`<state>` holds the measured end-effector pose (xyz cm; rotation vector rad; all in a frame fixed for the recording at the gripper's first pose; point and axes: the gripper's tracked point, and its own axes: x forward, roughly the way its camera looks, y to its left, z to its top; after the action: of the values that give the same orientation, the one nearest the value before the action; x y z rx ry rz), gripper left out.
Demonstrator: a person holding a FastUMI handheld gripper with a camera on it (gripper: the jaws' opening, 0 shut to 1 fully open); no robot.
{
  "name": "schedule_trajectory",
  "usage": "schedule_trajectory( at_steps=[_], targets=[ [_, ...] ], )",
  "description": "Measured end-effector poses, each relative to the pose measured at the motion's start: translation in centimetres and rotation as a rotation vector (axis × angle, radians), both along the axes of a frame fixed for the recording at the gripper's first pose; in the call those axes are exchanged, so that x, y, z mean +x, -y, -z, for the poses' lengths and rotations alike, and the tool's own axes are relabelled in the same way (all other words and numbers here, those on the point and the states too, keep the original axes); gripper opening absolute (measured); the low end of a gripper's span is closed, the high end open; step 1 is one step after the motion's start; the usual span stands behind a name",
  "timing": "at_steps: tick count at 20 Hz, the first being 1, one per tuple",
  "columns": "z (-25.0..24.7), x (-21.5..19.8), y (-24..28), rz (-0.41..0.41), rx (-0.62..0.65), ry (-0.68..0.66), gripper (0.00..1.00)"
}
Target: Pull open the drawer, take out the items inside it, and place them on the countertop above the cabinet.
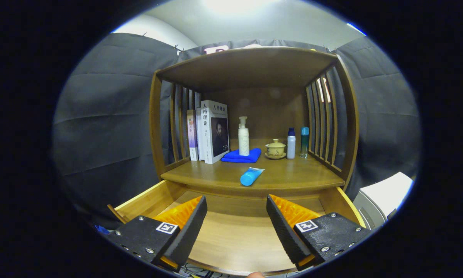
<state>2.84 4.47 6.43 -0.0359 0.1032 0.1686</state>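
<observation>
claw [237, 224] spread wide over open drawer [235, 235]; blue tube [251, 176] near countertop edge.

The gripper camera sits just above the open drawer [235, 235], close in, facing level into the cabinet [250, 69]. Its spread fingers [187, 227] frame the drawer's floor; beyond them lie the countertop's [289, 175] front edge, the shelf's back wall and the slatted sides.

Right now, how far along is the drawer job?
Done: the drawer is pulled open, its visible floor bare, and a blue tube lies on the countertop. In hand: nothing; the tool hangs open over the drawer. Left: any items in hidden drawer parts.
</observation>
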Motion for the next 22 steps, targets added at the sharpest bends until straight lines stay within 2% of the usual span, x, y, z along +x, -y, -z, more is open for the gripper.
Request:
schedule_trajectory(
  at_steps=[7, 16, 22],
  targets=[
    [1.7, -4.3, -1.3, -0.023, 0.036, 0.044, 0.95],
    [6.0, -9.0, -2.9, -0.070, -0.053, 0.072, 0.95],
    [7.9, -12.0, -3.2, -0.093, -0.033, 0.078, 0.95]
  ],
)
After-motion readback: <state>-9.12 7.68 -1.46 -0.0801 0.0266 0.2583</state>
